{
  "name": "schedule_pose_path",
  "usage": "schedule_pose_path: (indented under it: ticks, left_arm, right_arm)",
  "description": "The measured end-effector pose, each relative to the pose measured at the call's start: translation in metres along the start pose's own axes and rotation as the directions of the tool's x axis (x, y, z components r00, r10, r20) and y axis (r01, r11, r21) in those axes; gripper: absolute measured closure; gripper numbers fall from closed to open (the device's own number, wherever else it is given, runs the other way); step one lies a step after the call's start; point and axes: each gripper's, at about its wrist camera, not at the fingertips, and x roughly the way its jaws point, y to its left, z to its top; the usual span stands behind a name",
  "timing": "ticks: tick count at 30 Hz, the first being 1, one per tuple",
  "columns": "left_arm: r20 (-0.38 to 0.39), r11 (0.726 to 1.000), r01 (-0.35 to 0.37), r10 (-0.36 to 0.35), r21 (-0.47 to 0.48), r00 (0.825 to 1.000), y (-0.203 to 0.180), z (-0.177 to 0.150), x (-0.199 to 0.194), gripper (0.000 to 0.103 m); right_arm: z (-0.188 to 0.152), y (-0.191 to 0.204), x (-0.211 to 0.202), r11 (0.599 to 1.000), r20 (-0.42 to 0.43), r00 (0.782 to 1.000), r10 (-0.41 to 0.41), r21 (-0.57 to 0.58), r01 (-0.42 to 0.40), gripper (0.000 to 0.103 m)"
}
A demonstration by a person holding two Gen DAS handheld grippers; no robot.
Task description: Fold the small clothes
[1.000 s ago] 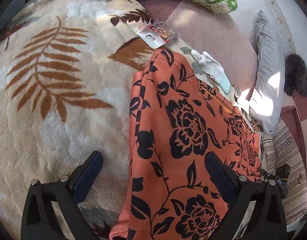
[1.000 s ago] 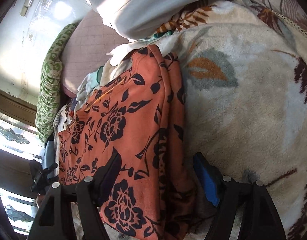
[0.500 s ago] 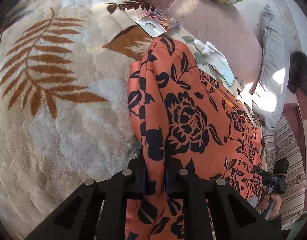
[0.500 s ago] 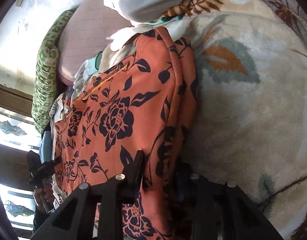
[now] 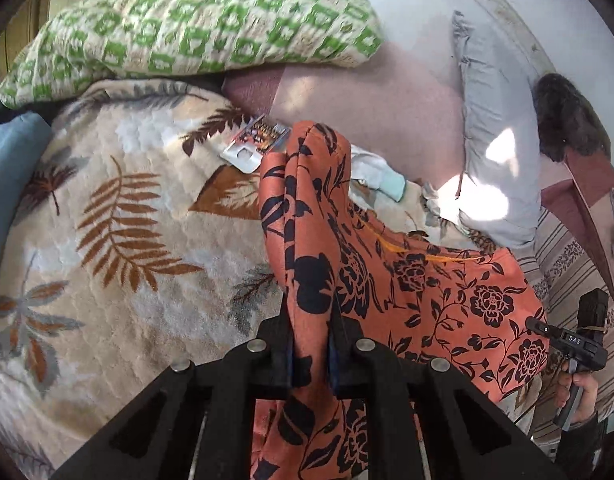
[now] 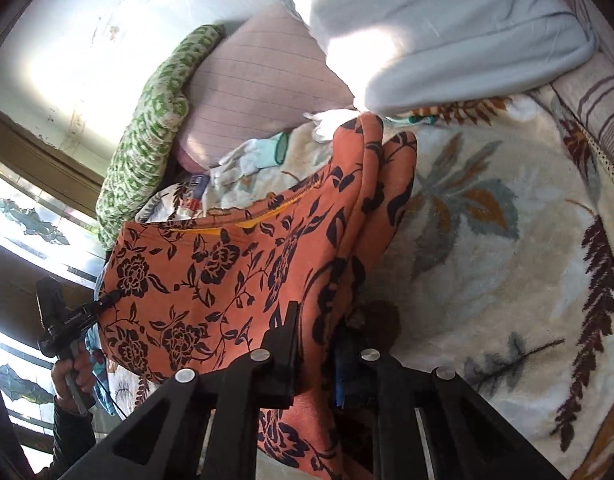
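An orange garment with black flowers point(image 5: 419, 288) hangs stretched between my two grippers above the leaf-pattern blanket point(image 5: 107, 240). My left gripper point(image 5: 311, 344) is shut on its left edge. My right gripper point(image 6: 317, 344) is shut on its right edge, where the garment point(image 6: 227, 264) shows again. The far end of the cloth still trails on the blanket. The right gripper also shows at the far right of the left wrist view point(image 5: 575, 340), and the left gripper at the far left of the right wrist view point(image 6: 67, 320).
A green patterned pillow point(image 5: 195, 28), a pink cushion point(image 5: 367, 100) and a grey pillow point(image 5: 495, 128) lie at the back. A small card packet point(image 5: 255, 144) and white gloves point(image 5: 379, 172) lie on the blanket beyond the garment. A striped sheet point(image 5: 567, 272) is at the right.
Both grippers closed on the garment's edges, then lifted it off the blanket, so it now hangs between them with the far end dragging.
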Motion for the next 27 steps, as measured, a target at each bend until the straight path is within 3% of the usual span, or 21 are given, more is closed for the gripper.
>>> schedule_pose_path:
  ticks: [5,8,9,10,12,13,15,17,18,19,21,23,25,27]
  left_arm:
    - [0.048,0.999,-0.016,0.014,0.044,0.999,0.008,-0.048,-0.062,0.090]
    - [-0.012,0.999,-0.030,0.030,-0.032,0.999,0.042,-0.097,-0.049,0.084]
    - [-0.053,0.996,-0.057,0.053,-0.068,0.997,0.056,-0.115,-0.038,0.081]
    - [-0.099,0.990,-0.119,0.111,-0.075,0.989,0.068,-0.131,-0.023,0.071]
    - [-0.179,0.952,-0.297,0.280,-0.075,0.943,0.091,-0.158,0.001,0.066]
    - [-0.169,0.952,-0.283,0.262,-0.120,0.950,0.100,-0.167,-0.001,0.057]
    - [-0.107,0.940,-0.272,0.255,-0.204,0.961,0.108,-0.172,-0.024,0.053]
    - [-0.031,0.943,-0.263,0.262,-0.205,0.965,0.100,-0.168,-0.053,0.053]
    - [0.011,0.949,-0.251,0.258,-0.190,0.966,0.092,-0.166,-0.066,0.049]
    - [0.046,0.957,-0.238,0.248,-0.164,0.968,0.083,-0.165,-0.076,0.043]
    - [0.104,0.977,-0.195,0.204,-0.085,0.973,0.056,-0.167,-0.090,0.038]
    - [0.130,0.988,-0.154,0.154,-0.012,0.980,0.029,-0.174,-0.091,0.032]
    - [0.124,0.991,-0.123,0.115,0.061,0.986,0.006,-0.184,-0.076,0.032]
    - [0.130,0.977,-0.180,0.166,0.111,0.978,-0.009,-0.197,-0.050,0.031]
  right_arm:
    - [-0.041,0.024,-0.052,0.998,0.039,0.999,0.020,-0.053,-0.018,0.090]
    - [-0.087,0.013,-0.052,1.000,0.004,1.000,0.011,-0.027,-0.011,0.090]
    - [-0.106,0.001,-0.043,1.000,-0.022,1.000,0.011,0.013,-0.011,0.088]
    - [-0.124,-0.013,-0.031,0.999,-0.056,0.998,0.000,0.048,0.002,0.085]
    - [-0.157,-0.039,0.002,0.989,-0.154,0.981,-0.118,0.075,0.131,0.084]
    - [-0.169,-0.050,0.014,0.972,-0.188,0.962,-0.199,0.088,0.218,0.070]
    - [-0.177,-0.048,0.006,0.973,-0.123,0.971,-0.205,0.081,0.216,0.067]
    - [-0.171,-0.034,-0.014,0.967,-0.065,0.967,-0.247,0.054,0.250,0.062]
    - [-0.167,-0.025,-0.026,0.969,-0.021,0.969,-0.246,0.033,0.246,0.048]
    - [-0.163,-0.016,-0.038,0.969,0.018,0.969,-0.246,0.018,0.246,0.044]
    - [-0.157,0.004,-0.053,0.979,0.071,0.977,-0.203,-0.006,0.204,0.043]
    - [-0.155,0.020,-0.053,0.997,0.066,0.995,-0.073,-0.027,0.075,0.041]
    - [-0.162,0.025,-0.036,0.997,0.020,0.997,0.076,-0.023,-0.076,0.040]
    - [-0.170,0.020,-0.009,0.993,-0.028,0.993,0.117,0.000,-0.117,0.040]
